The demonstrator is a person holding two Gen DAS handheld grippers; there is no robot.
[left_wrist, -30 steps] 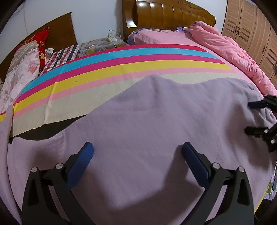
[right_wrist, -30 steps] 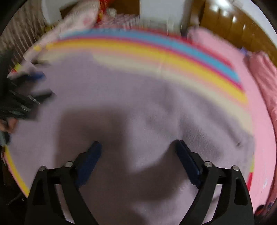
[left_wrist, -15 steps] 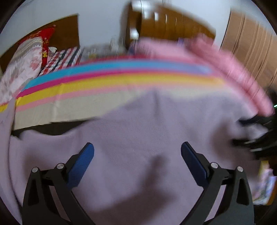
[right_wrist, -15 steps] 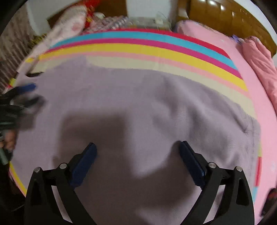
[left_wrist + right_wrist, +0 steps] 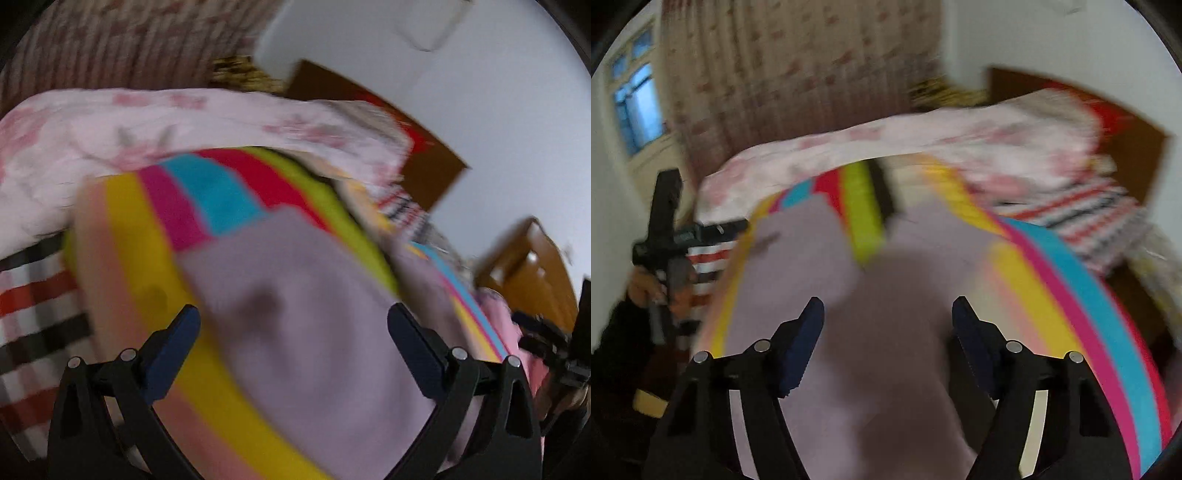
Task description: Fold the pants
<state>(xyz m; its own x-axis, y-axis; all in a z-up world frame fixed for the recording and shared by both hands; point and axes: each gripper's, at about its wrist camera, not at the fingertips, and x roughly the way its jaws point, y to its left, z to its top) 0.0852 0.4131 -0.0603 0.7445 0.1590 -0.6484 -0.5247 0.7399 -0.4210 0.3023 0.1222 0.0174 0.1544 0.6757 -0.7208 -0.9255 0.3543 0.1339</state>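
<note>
The lilac pants [image 5: 303, 332] lie flat on a striped sheet [image 5: 221, 195], blurred in both views. My left gripper [image 5: 294, 314] hovers open over the end of one leg, near its edge, with nothing between the blue pads. In the right wrist view both legs of the pants [image 5: 886, 387] run away from the camera, split by a strip of sheet [image 5: 864, 221]. My right gripper [image 5: 888, 306] hangs over the pants where the legs meet. Its jaws are closing and the pads press on nothing. A hand holds the left gripper [image 5: 668, 236] at the left edge.
A pink floral quilt [image 5: 147, 122] lies bunched beyond the pants' leg ends. A red, black and white checked cloth [image 5: 33, 314] sits beside the sheet. A patterned curtain [image 5: 794, 74] and a window [image 5: 635, 99] stand behind the bed. A brown headboard [image 5: 424, 158] is at the right.
Both views have swung from the headboard side toward the quilt and curtain. The left gripper has travelled along the pants to a leg end and rolled. The right jaws stand narrower.
</note>
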